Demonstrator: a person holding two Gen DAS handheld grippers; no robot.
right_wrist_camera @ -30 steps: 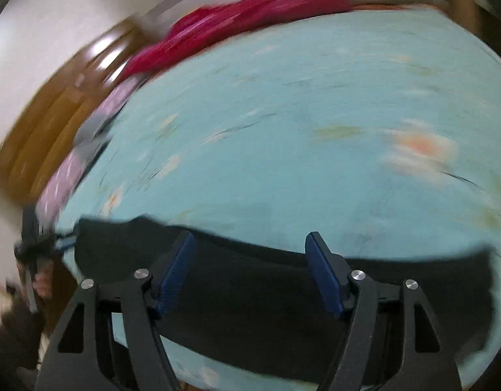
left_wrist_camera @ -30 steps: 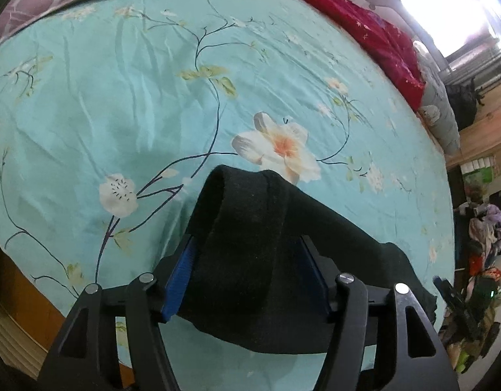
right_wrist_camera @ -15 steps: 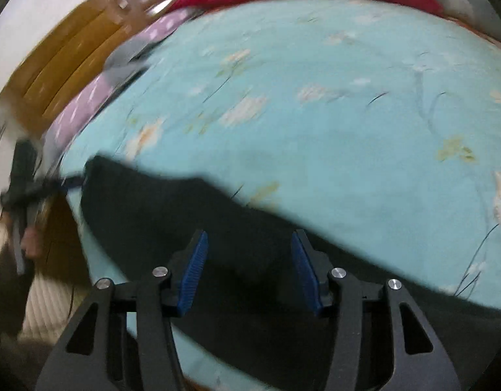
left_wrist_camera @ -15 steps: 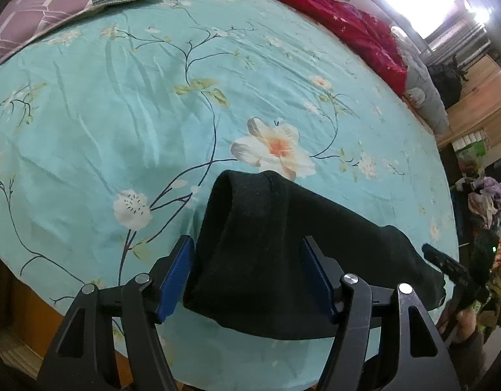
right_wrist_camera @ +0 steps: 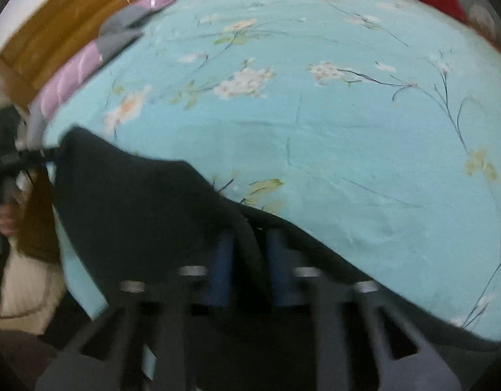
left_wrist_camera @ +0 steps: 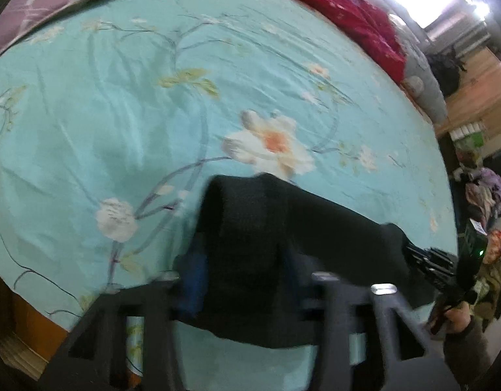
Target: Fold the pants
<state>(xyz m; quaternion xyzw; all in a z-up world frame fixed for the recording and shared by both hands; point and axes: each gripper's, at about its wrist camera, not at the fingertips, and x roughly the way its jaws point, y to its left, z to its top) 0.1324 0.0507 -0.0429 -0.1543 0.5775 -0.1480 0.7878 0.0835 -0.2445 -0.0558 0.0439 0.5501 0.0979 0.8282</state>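
Black pants [left_wrist_camera: 250, 221] lie in a long band across the teal floral bedsheet [left_wrist_camera: 120, 114] near its front edge. My left gripper [left_wrist_camera: 242, 270] straddles one thick end of them. Its jaws are closing, and the blue pads [left_wrist_camera: 193, 280] press the bunched cloth from both sides. In the right wrist view the pants [right_wrist_camera: 136, 202] run from the left down to the lower right. My right gripper [right_wrist_camera: 249, 257] is shut on a raised fold of them. Each view shows the other gripper at the far end of the band: the right one [left_wrist_camera: 439, 260] and the left one [right_wrist_camera: 19, 159].
A purple and grey pillow [left_wrist_camera: 32, 9] lies at the bed's far left, and a red blanket [left_wrist_camera: 354, 13] along its far side. The wooden bed frame [left_wrist_camera: 29, 322] shows under the sheet's near edge. A wooden headboard [right_wrist_camera: 48, 42] stands behind. Clutter [left_wrist_camera: 485, 195] fills the floor at right.
The left jaws have narrowed onto the end of the pants. The right gripper has swung across and down over the pants, and its jaws have gone from wide to pinched on a fold.
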